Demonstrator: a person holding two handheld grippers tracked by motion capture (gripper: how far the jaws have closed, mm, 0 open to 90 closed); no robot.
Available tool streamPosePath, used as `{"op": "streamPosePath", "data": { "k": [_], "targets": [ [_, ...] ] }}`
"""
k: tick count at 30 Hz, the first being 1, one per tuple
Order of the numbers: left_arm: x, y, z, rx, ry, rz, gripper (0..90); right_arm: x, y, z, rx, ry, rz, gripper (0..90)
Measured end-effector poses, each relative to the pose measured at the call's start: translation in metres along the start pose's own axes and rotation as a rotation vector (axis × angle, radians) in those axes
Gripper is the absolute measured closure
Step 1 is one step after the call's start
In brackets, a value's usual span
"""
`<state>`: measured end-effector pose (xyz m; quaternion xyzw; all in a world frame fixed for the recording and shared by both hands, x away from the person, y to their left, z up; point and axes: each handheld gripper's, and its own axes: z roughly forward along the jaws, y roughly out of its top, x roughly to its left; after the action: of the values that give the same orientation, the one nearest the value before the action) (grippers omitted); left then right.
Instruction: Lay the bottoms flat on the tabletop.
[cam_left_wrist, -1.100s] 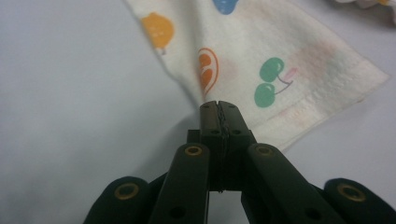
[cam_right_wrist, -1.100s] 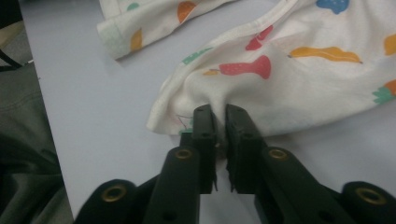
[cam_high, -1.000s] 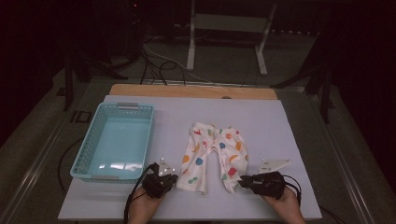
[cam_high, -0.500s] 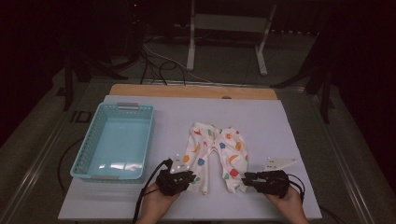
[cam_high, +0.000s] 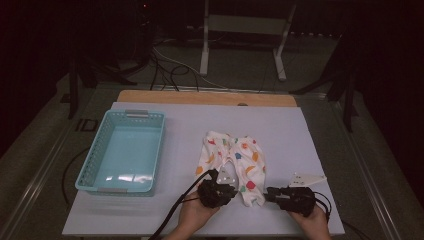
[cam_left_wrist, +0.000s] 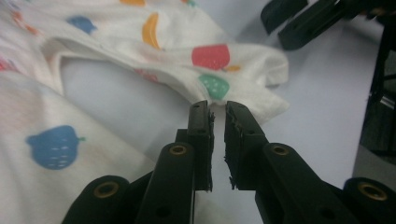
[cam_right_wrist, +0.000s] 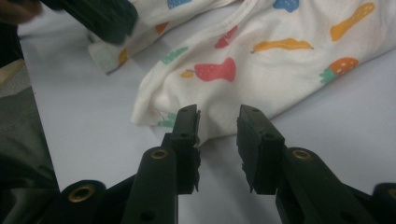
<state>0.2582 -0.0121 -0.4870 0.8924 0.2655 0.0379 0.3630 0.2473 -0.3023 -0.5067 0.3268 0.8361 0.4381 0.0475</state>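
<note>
The printed baby pants (cam_high: 231, 162) lie flat right of the teal basket (cam_high: 123, 150); left gripper (cam_left_wrist: 218, 114) is a narrow slit, empty, right gripper (cam_right_wrist: 217, 122) has just been opening, nothing inside; I'd pinch each leg hem squarely so it folds evenly.

a light blue plastic basket (cam_high: 125, 152) sits on the left side of the white table (cam_high: 180, 127). beyond the table's wooden far edge (cam_high: 205, 98), cables (cam_high: 172, 67) trail across the dark floor beside a white metal stand (cam_high: 245, 37).
</note>
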Motion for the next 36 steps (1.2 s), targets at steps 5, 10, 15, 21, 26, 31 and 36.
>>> {"op": "streamPosePath", "data": {
  "k": [5,10,15,21,26,31,36],
  "targets": [
    [0.008,-0.011,0.001,0.033,0.019,-0.017,81.6,0.001,0.002,0.004,-0.001,0.014,-0.008,67.4],
    [0.016,-0.023,-0.006,0.053,0.044,-0.033,81.5,0.003,0.004,0.008,0.003,0.025,-0.017,68.0],
    [0.023,-0.037,-0.013,0.063,0.068,-0.056,81.4,0.002,0.005,0.009,0.008,0.028,-0.02,70.9],
    [0.027,-0.045,-0.018,0.063,0.074,-0.065,81.4,0.001,0.006,0.011,0.018,0.032,-0.024,74.8],
    [0.021,-0.043,-0.016,0.065,0.059,-0.04,81.4,0.0,0.006,0.011,0.014,0.029,-0.023,74.8],
    [0.018,-0.042,-0.013,0.07,0.016,-0.044,73.0,0.001,0.005,0.01,0.007,0.031,-0.018,74.7],
    [0.016,-0.042,-0.012,0.073,-0.02,-0.056,61.0,0.0,0.005,0.009,0.006,0.028,-0.018,74.2]
  ]
}}
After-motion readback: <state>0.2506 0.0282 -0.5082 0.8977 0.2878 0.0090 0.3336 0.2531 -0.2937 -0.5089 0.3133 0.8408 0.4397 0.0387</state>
